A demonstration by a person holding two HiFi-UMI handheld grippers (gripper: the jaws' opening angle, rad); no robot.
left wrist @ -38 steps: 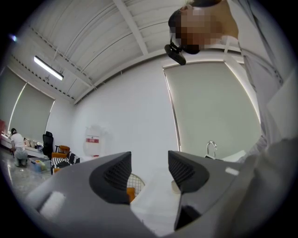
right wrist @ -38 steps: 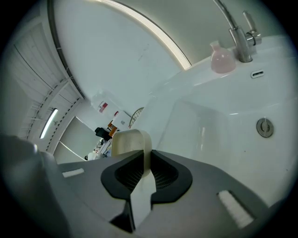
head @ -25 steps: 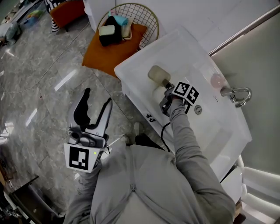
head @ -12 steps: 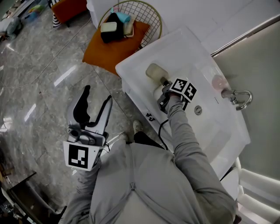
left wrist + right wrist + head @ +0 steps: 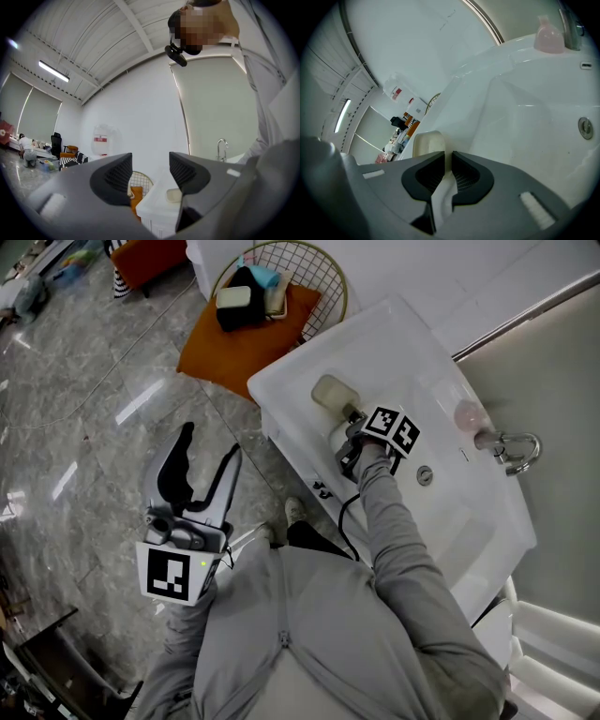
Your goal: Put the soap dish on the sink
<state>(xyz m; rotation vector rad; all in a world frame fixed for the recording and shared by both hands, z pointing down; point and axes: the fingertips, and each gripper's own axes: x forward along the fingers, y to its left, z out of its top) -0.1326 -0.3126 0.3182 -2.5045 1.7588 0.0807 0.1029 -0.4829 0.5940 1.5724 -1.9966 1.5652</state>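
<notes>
The cream soap dish (image 5: 328, 392) rests on the left ledge of the white sink (image 5: 441, 512). My right gripper (image 5: 352, 418) reaches over the basin and is shut on the dish's near rim. In the right gripper view the dish (image 5: 426, 142) shows just past the narrow slit between the jaws of the right gripper (image 5: 448, 159). My left gripper (image 5: 206, 446) hangs over the floor to the left, open and holding nothing. From the left gripper view, the left gripper (image 5: 150, 176) frames the dish (image 5: 173, 195) far off on the sink.
A chrome faucet (image 5: 511, 446) and a pink bottle (image 5: 465, 413) stand at the sink's back edge; the drain (image 5: 425, 475) lies in the basin. A wire basket (image 5: 281, 277) with items and an orange cushion (image 5: 234, 352) sit on the marble floor beyond the sink.
The head view has shifted slightly since a second ago. Both grippers and the soap dish stay where they were.
</notes>
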